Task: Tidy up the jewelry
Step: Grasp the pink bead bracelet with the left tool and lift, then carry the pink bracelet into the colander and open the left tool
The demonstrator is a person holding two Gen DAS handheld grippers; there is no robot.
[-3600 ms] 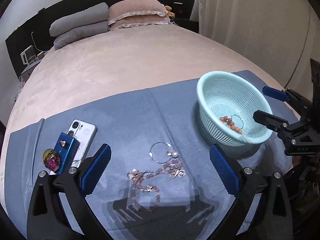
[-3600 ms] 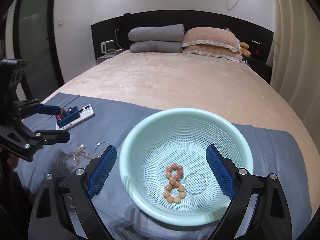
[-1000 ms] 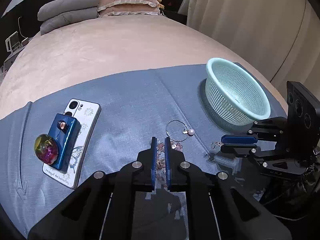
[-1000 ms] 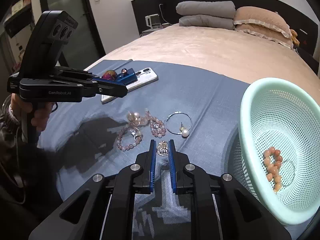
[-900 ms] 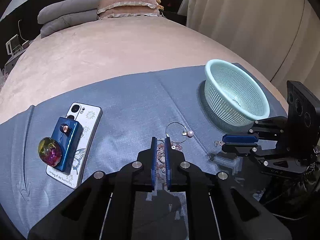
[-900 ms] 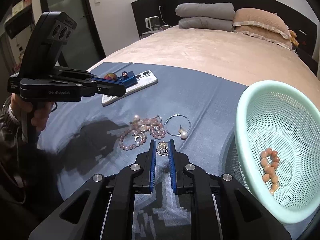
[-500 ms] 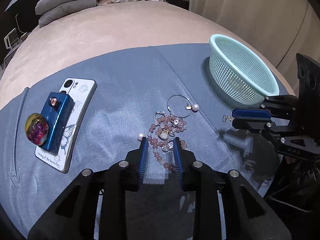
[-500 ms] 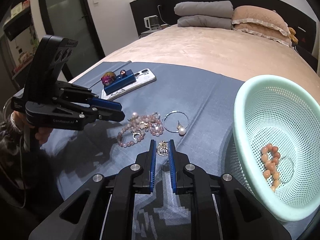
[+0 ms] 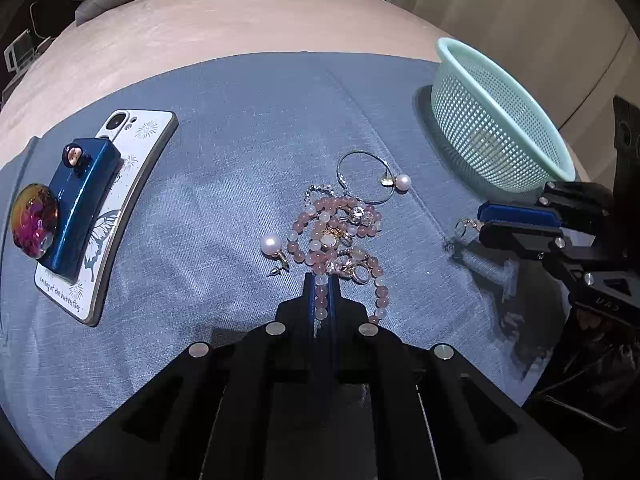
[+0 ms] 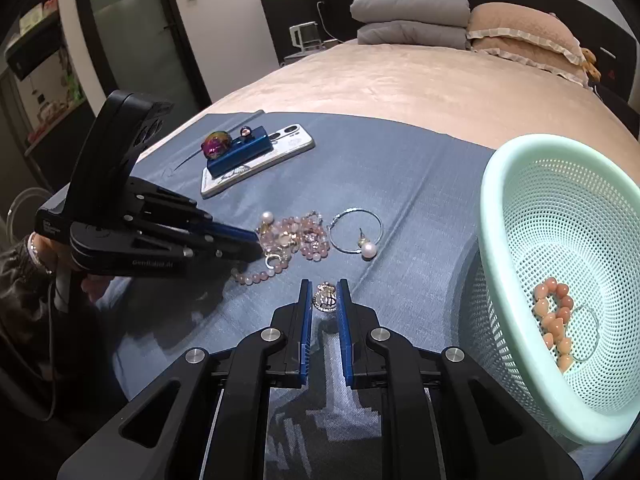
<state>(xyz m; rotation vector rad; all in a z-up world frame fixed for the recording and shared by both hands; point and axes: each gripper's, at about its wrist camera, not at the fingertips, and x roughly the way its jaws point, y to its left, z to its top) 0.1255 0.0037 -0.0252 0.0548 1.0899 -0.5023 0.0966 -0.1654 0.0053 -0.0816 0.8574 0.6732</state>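
Observation:
A tangle of pink bead bracelets (image 9: 340, 236) lies on the blue cloth (image 9: 224, 128); it also shows in the right wrist view (image 10: 296, 236). My left gripper (image 9: 321, 286) is shut on a strand of pink beads at the pile's near edge. My right gripper (image 10: 325, 294) is shut on a small gold charm (image 10: 326, 300), held just above the cloth; the charm shows in the left wrist view (image 9: 466, 226). A silver hoop (image 9: 362, 182) with a pearl earring (image 9: 402, 182) lies beyond the pile. The mint basket (image 10: 516, 280) holds an orange bead bracelet (image 10: 554, 320).
A white phone (image 9: 120, 184) carrying a blue box (image 9: 78, 208) and an iridescent ball (image 9: 34, 220) lies on the cloth's left. A loose pearl earring (image 9: 272, 246) sits left of the pile. Pillows (image 10: 448, 20) lie at the bed's far end.
My left gripper has come down onto the bead pile and shut on a strand, after opening slightly half a second ago. My right gripper still holds the charm, nearly still.

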